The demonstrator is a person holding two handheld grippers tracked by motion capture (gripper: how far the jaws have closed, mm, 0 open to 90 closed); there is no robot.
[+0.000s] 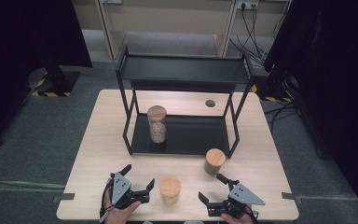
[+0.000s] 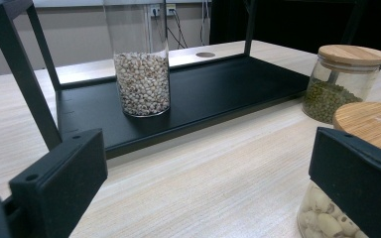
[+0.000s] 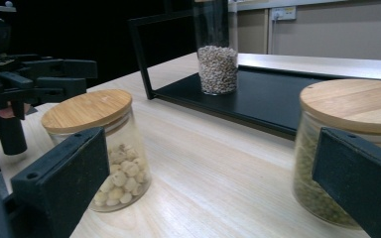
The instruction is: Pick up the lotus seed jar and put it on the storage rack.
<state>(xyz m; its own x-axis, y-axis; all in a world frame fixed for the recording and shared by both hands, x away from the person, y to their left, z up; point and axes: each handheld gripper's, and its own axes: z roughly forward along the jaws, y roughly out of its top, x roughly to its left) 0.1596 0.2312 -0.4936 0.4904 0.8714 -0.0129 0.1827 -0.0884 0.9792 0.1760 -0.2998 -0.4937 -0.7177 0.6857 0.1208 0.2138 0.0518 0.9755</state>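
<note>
3 glass jars with wooden lids, all upright. The tall jar (image 1: pixel 157 124) of pale grains sits on the rack's (image 1: pixel 186 135) bottom shelf. The green-bean jar (image 1: pixel 214 161) and the white-bean jar (image 1: pixel 169 189) stand on the tabletop (image 1: pixel 98 154) out front.

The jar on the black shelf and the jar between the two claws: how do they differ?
The jar on the shelf is tall and narrow; the jar between the claws is short and squat. The tall one holds small pale grains and stands on the rack's lower shelf; the short one holds larger whitish pieces and stands on the table. Both are clear glass, upright, with round wooden lids.
</note>
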